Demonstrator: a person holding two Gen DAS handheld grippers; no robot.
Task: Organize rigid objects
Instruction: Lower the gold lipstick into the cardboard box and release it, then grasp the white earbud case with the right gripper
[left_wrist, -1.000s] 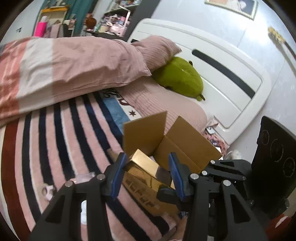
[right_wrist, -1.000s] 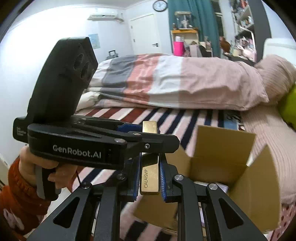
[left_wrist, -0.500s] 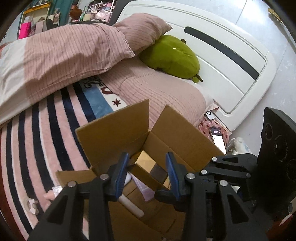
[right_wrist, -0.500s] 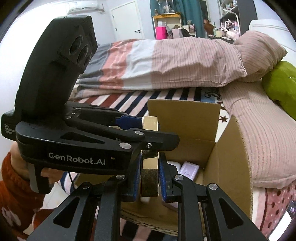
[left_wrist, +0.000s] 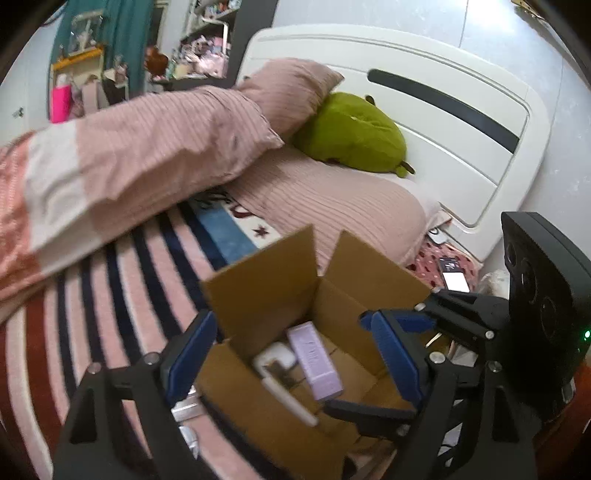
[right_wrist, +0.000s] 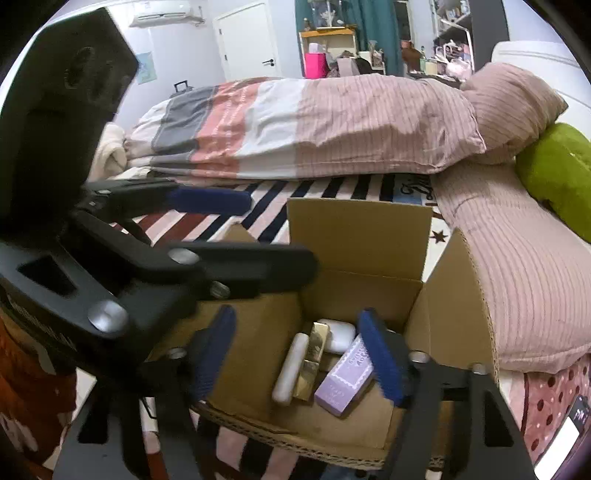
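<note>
1. The left gripper (left_wrist: 291, 354) is matte black plastic with blue pads (left_wrist: 190, 352) lining its fingers and silver screws at the joints.
2. The right gripper (right_wrist: 299, 358) has the same black frame, blue pads (right_wrist: 380, 360) and silver screws.
3. A green light glows on its housing.

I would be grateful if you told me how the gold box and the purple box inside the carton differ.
The gold box is shiny and slimmer; the purple box is matte lilac, printed and broader. The gold box lies between a white tube and the purple box, which lies nearer the right gripper's right finger. Both are long boxes lying flat in the cardboard carton.
</note>
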